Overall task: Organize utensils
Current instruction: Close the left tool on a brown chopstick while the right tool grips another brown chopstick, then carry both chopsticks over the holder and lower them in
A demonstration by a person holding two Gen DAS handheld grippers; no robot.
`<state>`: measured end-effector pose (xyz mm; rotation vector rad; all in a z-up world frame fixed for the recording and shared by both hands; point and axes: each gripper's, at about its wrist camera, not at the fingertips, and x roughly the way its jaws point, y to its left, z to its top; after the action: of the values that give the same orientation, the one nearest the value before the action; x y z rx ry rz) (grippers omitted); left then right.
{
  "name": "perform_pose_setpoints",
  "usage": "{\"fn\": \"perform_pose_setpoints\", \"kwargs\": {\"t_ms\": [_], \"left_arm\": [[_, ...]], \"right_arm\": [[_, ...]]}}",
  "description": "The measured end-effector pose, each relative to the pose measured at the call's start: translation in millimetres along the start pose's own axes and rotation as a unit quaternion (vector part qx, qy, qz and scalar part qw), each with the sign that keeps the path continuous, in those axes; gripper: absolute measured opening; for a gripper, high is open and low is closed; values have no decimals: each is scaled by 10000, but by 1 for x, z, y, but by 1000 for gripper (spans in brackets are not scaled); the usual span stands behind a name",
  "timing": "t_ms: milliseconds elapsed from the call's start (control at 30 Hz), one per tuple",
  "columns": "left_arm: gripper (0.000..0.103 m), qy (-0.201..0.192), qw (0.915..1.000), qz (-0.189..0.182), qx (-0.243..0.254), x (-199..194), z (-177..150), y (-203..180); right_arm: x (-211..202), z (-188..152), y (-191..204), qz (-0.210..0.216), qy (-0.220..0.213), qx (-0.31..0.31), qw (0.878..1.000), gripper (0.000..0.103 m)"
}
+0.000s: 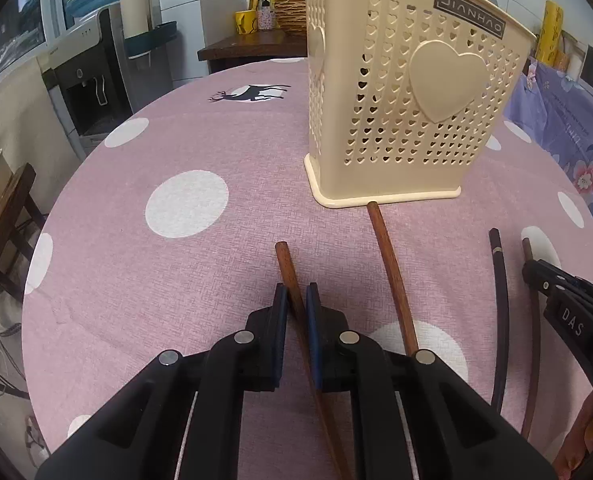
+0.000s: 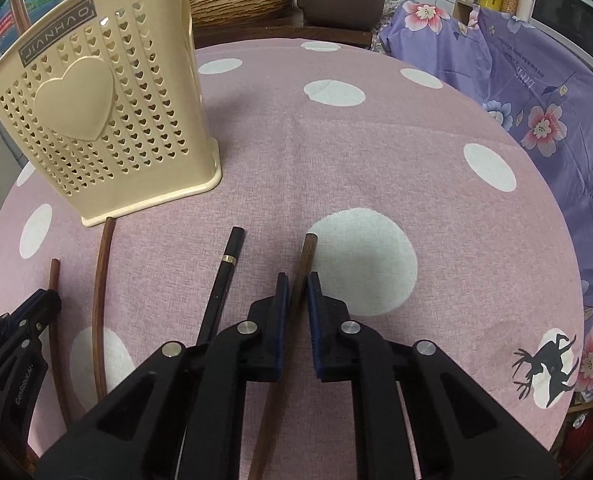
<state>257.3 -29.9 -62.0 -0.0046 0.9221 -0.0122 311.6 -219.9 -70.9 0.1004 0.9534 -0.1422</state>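
Observation:
A cream perforated utensil holder stands on the pink dotted tablecloth; it also shows in the right wrist view. Several chopsticks lie in front of it. My left gripper has its jaws closed around a reddish-brown chopstick lying on the cloth. A second brown chopstick lies to its right, its tip touching the holder's base. My right gripper has its jaws closed around a brown chopstick. A black chopstick with a gold band lies just left of it.
The round table has a purple floral cloth beyond its right edge. A side table with a woven basket and a pot stands behind. A water dispenser and a wooden chair stand to the left.

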Motion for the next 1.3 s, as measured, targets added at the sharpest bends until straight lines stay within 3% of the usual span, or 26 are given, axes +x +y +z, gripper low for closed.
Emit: {"fn": "perform_pose_setpoints", "kwargs": {"t_ms": [333, 567, 867, 1133, 1300], "left_arm": [[8, -43, 9992, -282, -268, -1, 0, 3], [8, -214, 9971, -608, -400, -17, -3, 6], [8, -848, 9886, -1169, -428, -75, 7, 12], [8, -1479, 9753, -1607, -328, -139, 19, 25], [8, -1869, 9688, -1613, -226, -168, 22, 32]], "right_arm": [[0, 0, -19, 831, 93, 532, 9951, 9], [-22, -2, -21, 1317, -182, 470, 9900, 8], [-74, -1, -34, 1801, -731, 327, 9804, 7], [-152, 3, -49, 2128, -1563, -77, 9645, 7], [-180, 10, -59, 2233, -1791, -141, 9581, 7]]}}
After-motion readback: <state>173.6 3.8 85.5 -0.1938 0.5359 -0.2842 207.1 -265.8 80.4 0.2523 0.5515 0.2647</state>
